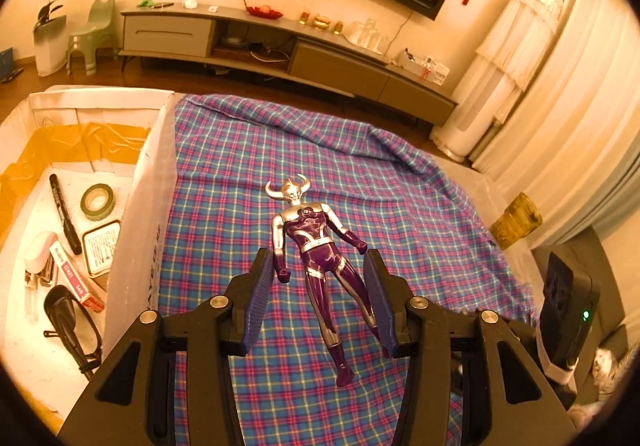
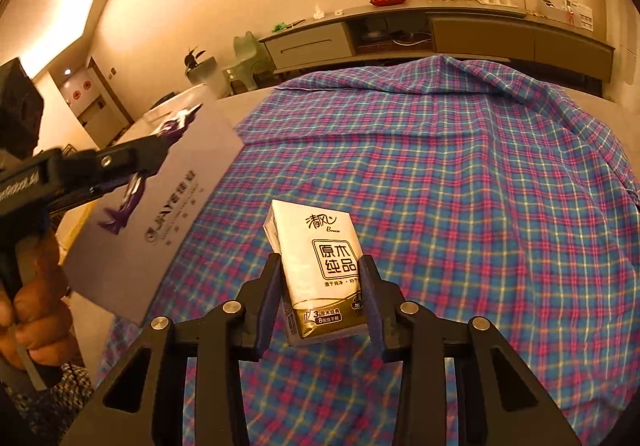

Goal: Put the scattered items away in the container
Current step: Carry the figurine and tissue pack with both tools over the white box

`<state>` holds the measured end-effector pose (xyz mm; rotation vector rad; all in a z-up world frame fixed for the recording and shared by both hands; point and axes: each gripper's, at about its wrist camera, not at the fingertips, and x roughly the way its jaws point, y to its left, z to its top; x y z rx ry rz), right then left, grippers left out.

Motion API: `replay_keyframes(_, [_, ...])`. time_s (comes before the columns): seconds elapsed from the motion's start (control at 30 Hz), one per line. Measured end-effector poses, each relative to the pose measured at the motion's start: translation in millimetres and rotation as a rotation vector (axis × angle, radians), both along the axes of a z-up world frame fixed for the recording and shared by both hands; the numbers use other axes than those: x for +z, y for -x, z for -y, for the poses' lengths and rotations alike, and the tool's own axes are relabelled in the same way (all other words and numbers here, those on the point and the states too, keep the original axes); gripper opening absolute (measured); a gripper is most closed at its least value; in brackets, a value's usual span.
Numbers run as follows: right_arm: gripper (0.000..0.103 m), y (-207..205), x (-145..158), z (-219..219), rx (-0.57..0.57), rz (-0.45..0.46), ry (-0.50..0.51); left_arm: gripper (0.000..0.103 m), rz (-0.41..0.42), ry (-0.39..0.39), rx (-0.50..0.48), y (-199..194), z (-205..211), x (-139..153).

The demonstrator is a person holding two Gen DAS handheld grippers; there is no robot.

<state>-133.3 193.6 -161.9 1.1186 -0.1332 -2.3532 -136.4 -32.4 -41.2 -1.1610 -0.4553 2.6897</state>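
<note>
My left gripper [image 1: 320, 270] is shut on a purple and silver toy figure [image 1: 310, 246], gripping its hips and legs, and holds it above the plaid cloth [image 1: 360, 181], just right of the white cardboard box [image 1: 148, 197]. The right wrist view shows that gripper carrying the figure [image 2: 128, 201] in the air beside the box wall [image 2: 172, 221]. My right gripper [image 2: 322, 274] is shut on a gold and white tissue pack [image 2: 320, 270], held upright above the cloth [image 2: 460, 185].
The box holds a marker [image 1: 64, 213], a tape roll [image 1: 98, 201], a small tin [image 1: 100, 246], a stapler [image 1: 38, 258] and glasses [image 1: 70, 322]. A TV cabinet [image 1: 280, 49] stands against the far wall. A gold pack [image 1: 516, 221] lies at the cloth's right edge.
</note>
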Motion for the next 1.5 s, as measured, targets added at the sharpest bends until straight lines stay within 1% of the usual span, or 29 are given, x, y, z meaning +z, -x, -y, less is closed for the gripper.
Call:
replay_keyframes(0.27, [0.039, -27.6, 18.8, 12.8, 0.022, -0.019, 0.046, 0.048, -0.024, -0.022, 0.011, -9.8, 9.4, 12.0])
replay_keyframes(0.53, [0.039, -54.2, 46.6, 27.3, 0.043, -0.061, 0.079, 0.048, -0.061, -0.055, 0.027, -23.6, 23.1, 26.4])
replay_keyframes(0.9, [0.039, -77.9, 76.9, 49.7, 0.07, -0.091, 0.098, 0.048, -0.112, -0.122, 0.099, -46.3, 73.2, 45.4])
replay_keyframes(1.5, [0.039, -98.5, 118.0, 122.9, 0.176, -0.152, 0.103, 0.048, -0.187, -0.217, 0.243, -81.1, 158.9, 60.8])
